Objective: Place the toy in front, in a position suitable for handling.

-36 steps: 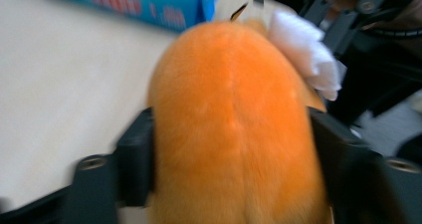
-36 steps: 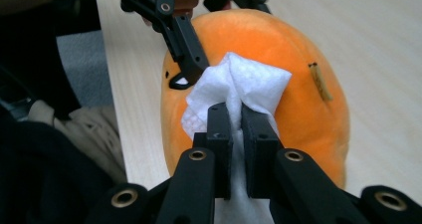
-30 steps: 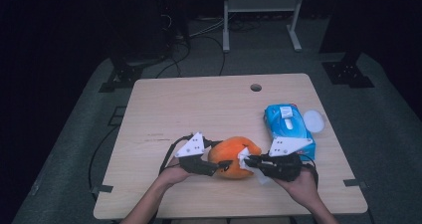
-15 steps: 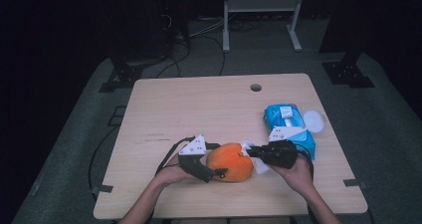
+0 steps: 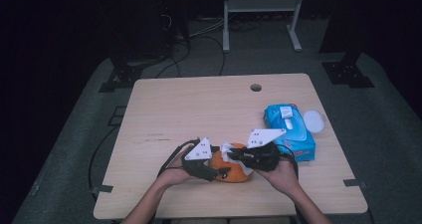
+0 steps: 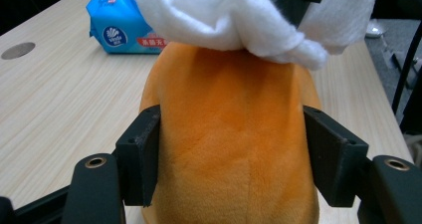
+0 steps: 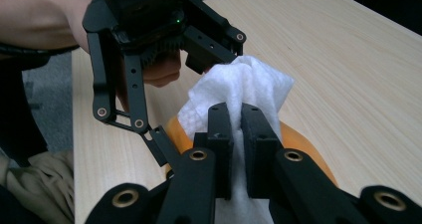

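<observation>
High view shows one orange plush toy (image 5: 238,171) clamped by the left gripper (image 5: 219,172), one white wipe (image 5: 229,150) pinched atop it by the right gripper (image 5: 236,155).

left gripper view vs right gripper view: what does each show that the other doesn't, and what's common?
Left gripper view alone: the blue wipes pack, the table hole, and the left gripper with its jaws against both sides of the orange plush toy.

Right gripper view alone: the right gripper shut on the white wipe, a forearm, and a hand behind the left gripper.

Both: the toy, the wipe lying on top of it, and the wooden table.
</observation>
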